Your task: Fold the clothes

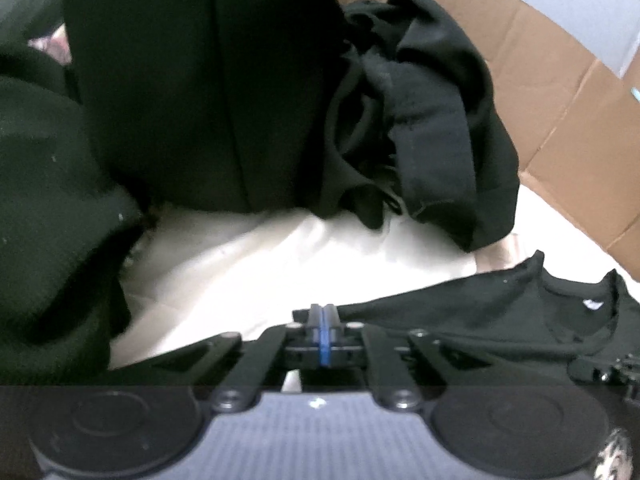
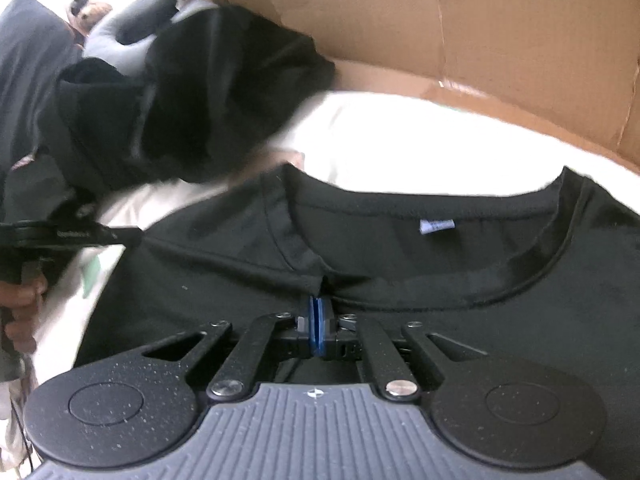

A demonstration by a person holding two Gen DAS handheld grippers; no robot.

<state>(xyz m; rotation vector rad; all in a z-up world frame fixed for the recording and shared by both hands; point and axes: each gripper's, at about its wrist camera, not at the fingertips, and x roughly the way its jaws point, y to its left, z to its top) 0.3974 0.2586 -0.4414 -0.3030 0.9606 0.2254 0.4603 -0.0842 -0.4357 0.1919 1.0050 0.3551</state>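
Home bedroom, white bedsheet (image 1: 280, 264), clothes pile (image 1: 224, 92)

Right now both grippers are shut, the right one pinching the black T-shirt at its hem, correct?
Not the hem. The right gripper pinches the black T-shirt at its collar, just below the neck label, as the right wrist view shows. Both grippers are shut.

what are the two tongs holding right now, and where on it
The right tongs are shut on the black t-shirt at the front of its collar. The left tongs are shut at the shirt's edge; whether they pinch cloth cannot be told.
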